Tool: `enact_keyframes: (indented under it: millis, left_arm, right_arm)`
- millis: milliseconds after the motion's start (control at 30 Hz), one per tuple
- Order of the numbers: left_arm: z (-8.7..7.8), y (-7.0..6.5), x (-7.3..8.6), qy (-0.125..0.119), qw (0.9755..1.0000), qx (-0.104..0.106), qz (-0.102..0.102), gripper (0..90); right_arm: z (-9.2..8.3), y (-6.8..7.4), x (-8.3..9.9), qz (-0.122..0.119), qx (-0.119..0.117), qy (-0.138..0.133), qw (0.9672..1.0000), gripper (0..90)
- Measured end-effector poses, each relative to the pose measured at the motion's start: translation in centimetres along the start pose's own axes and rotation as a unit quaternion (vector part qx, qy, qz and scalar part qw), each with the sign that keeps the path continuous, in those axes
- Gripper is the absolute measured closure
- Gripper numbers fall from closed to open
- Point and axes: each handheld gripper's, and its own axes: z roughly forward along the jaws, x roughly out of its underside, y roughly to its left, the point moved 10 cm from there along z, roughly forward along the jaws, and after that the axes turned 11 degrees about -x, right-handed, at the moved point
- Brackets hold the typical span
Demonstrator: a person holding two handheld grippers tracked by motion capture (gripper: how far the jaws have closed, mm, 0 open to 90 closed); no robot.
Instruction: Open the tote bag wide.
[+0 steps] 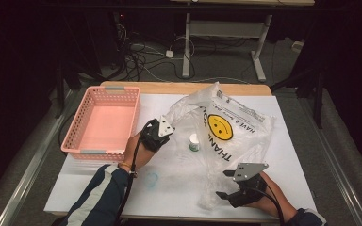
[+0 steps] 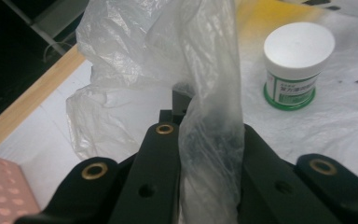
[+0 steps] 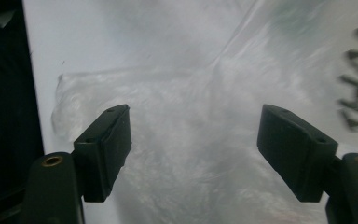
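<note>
Two grippers work one plastic bag (image 1: pixel 226 141), which lies crumpled beside the pink basket (image 1: pixel 102 121). The left gripper (image 1: pixel 162 126) pinches a gathered fold of its mouth tight between closed jaws, likely to hold it up and open. The right gripper (image 1: pixel 227 183), jaws wide and empty, hovers over the bag's near end. A small white jar (image 2: pixel 296 65) stands inside the bag.

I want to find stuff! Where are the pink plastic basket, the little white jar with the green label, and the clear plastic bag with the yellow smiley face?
pink plastic basket (image 1: pixel 75 123), high view, left wall.
little white jar (image 2: pixel 298 43), left gripper view, lid.
clear plastic bag (image 1: pixel 219 127), high view, smiley face.
</note>
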Motion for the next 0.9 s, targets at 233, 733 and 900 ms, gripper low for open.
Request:
enact_keyframes:
  millis: [233, 733, 900]
  left_arm:
    - [0.0, -0.1, 0.1, 0.0, 1.0, 0.002, 0.002, 87.3]
    - [-1.5, -0.6, -0.8, -0.021, 0.9994, -0.002, 0.027, 87.5]
    - [-2.6, -0.1, -1.4, -0.033, 0.999, -0.01, 0.03, 87.5]
  right_arm:
    - [1.5, -0.6, 1.3, 0.004, -0.013, 0.033, 0.9994, 51.6]
    - [-1.2, -3.1, -0.8, 0.01, 0.071, -0.022, 0.9972, 90.0]
    - [-3.8, -4.0, -2.1, 0.006, 0.105, -0.072, 0.9919, 90.0]
